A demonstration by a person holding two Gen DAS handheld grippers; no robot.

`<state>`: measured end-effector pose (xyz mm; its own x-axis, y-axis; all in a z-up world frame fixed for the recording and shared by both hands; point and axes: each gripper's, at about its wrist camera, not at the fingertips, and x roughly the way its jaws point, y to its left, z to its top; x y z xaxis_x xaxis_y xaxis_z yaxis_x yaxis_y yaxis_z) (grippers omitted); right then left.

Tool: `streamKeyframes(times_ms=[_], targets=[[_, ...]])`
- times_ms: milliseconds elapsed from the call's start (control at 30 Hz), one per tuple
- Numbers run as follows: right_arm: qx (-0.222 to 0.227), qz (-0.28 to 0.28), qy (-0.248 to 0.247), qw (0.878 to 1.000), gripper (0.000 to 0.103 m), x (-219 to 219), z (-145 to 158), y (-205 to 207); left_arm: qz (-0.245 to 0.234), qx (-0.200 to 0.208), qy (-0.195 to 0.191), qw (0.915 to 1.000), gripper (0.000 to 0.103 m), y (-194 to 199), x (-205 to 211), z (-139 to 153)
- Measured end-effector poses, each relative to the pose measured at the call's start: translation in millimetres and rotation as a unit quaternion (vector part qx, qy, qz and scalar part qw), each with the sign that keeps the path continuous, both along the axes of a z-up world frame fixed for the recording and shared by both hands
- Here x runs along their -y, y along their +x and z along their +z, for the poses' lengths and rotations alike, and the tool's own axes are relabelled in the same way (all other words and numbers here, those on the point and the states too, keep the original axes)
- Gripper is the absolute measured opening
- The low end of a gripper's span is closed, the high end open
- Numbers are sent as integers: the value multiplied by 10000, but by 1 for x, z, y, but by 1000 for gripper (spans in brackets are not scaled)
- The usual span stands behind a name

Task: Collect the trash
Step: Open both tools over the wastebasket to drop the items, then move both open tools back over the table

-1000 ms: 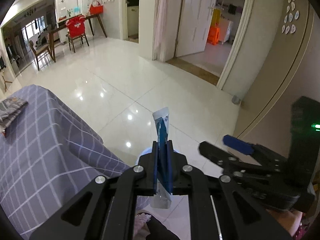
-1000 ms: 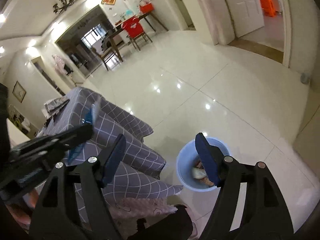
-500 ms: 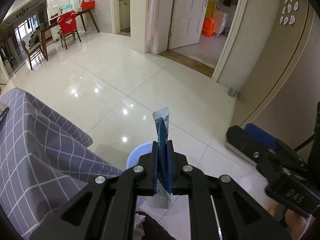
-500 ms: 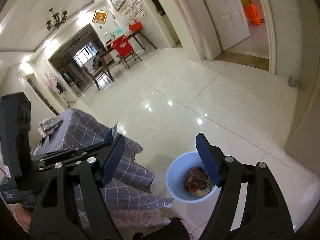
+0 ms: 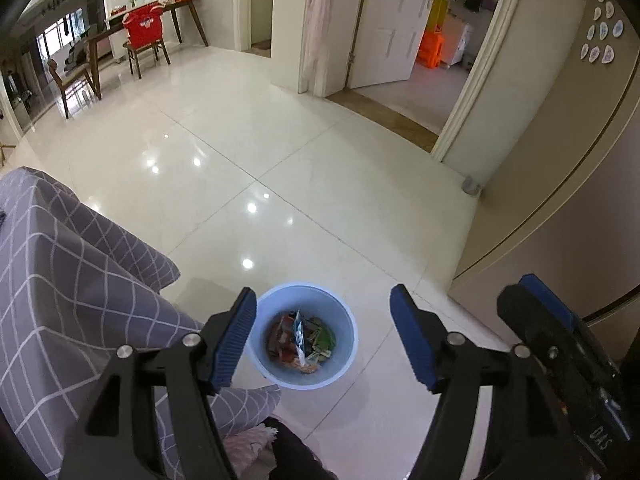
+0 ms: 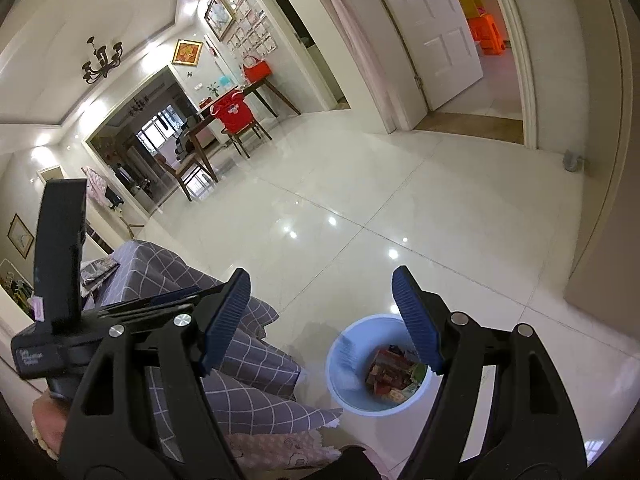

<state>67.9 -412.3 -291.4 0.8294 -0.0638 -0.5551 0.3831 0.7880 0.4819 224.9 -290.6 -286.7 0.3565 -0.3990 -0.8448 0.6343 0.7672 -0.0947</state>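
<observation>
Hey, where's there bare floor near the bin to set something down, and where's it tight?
Free: the white tiled floor beyond the blue bin, running toward the doorway, and the strip between the bin and the beige wall on the right. Crowded: the bin's left side, where the grey checked cloth hangs close to its rim, and the bin itself, holding wrappers.

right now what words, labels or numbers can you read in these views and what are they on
"DAS": on the body of the right tongs, low at the right of the left wrist view.
Small white print on the left tongs' body: too blurred to read.
Wrappers in the blue bin: print too small.
</observation>
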Motion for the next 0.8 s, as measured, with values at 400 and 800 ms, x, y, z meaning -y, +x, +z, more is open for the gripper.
streamKeyframes(times_ms=[400,800], targets=[[142,353,-101,9992,73,-38,27,3,216,411,-169,9988,68,-20,-52,44],[265,1511,-472,9870,74,-160,83,58,1154,1033,-288,9875,68,-3,-212,108]])
